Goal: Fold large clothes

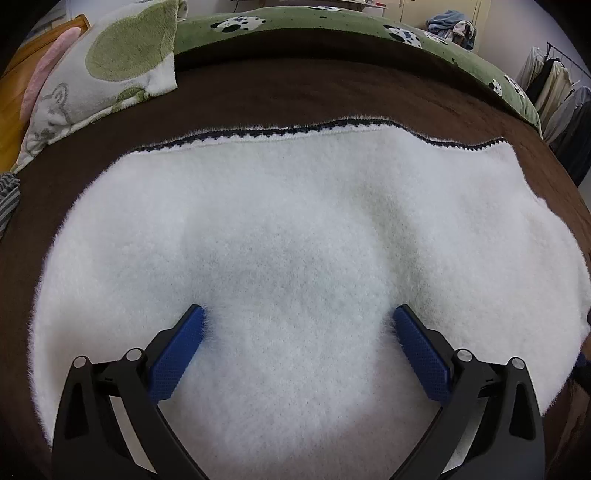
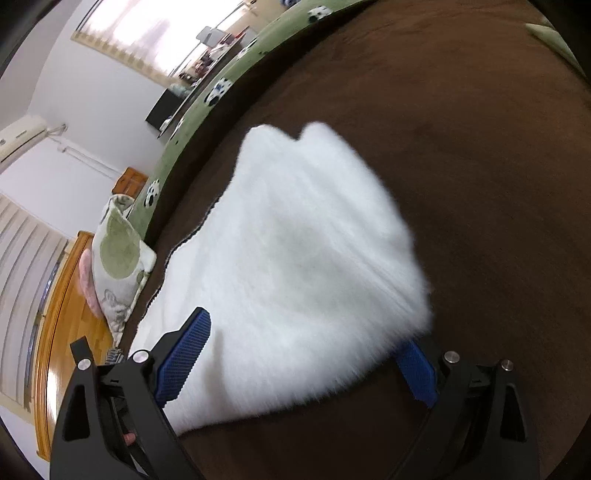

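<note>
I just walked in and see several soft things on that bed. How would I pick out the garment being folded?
Start at the bed's dark brown blanket. Spread across its middle, under both open grippers, lies the white fluffy garment. Unlike the green-patched pillow at the head, it is plain white and flat, with a dark navy stitched trim along its far edge.

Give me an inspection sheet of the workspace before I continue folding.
Surface: brown blanket covering the bed, green spotted cover along its far side.
Job's things: white fluffy garment spread flat, dark trim on its far edge.
Clutter: green-and-white pillow and pink item at the bed's corner; striped fabric at the left edge.
Grippers: left gripper open over the garment; right gripper open at the garment's edge, image blurred.
Cables: nothing seen.
Surroundings: clothes rack, clothes pile, air conditioner, window.
</note>
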The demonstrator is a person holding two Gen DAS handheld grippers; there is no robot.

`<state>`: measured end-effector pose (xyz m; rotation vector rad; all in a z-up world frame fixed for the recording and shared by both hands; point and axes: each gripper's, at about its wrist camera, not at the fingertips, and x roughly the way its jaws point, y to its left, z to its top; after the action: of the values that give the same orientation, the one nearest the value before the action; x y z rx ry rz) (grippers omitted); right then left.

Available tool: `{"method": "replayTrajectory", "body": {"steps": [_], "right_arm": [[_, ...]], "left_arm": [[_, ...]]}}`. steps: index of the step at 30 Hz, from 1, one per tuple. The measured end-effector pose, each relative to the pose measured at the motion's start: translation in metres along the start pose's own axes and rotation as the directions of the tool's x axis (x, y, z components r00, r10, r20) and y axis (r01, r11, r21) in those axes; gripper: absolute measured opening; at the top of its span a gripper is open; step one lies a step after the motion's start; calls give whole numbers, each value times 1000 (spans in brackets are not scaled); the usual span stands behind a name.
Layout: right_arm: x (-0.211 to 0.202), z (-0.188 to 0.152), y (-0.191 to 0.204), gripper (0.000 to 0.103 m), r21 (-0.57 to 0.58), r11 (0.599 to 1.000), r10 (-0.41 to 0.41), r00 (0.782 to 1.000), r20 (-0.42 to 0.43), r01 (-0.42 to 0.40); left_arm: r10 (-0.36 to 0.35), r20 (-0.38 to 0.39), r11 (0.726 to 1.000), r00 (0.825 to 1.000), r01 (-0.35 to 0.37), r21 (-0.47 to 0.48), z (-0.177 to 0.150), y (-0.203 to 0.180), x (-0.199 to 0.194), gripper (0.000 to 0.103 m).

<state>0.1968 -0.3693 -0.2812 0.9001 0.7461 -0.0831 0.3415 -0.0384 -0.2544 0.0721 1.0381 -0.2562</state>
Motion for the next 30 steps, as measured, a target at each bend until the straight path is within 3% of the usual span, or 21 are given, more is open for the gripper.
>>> {"method": "replayTrajectory", "body": {"steps": [4, 5, 6, 7, 9, 12, 21, 27, 30], "right_arm": [[18, 13, -2, 93, 64, 998, 19, 1000, 17, -20], [19, 15, -3, 83, 81, 996, 19, 999, 31, -21], [21, 16, -4, 53, 88, 996, 3, 999, 38, -7], [23, 16, -6, 40, 94, 996, -1, 999, 38, -3], [23, 14, -12, 27, 124, 991, 51, 998, 40, -55], [9, 12, -3, 22, 49, 997, 60, 996, 67, -63], [-25, 22, 53, 19, -147, 987, 76, 991, 107, -60], [-42, 20, 101, 19, -267, 962, 99, 987, 129, -62], [-48, 15, 138, 19, -364, 930, 105, 986, 133, -50]], "left_arm": [[1, 3, 1000, 1000, -1, 3, 0, 0, 0, 98], [2, 5, 1000, 1000, -2, 3, 0, 0, 0, 98], [4, 7, 1000, 1000, -4, 3, 0, 0, 0, 98], [5, 8, 1000, 1000, -5, 4, 0, 0, 0, 98], [7, 13, 1000, 1000, -7, 2, 0, 1, 0, 98], [13, 16, 1000, 1000, -13, 3, -1, -1, 0, 98], [58, -12, 998, 998, -58, 21, 2, -9, 3, 98], [72, -20, 997, 997, -71, 31, 3, -11, 4, 98], [80, -26, 996, 996, -79, 36, 3, -11, 4, 98]]}}
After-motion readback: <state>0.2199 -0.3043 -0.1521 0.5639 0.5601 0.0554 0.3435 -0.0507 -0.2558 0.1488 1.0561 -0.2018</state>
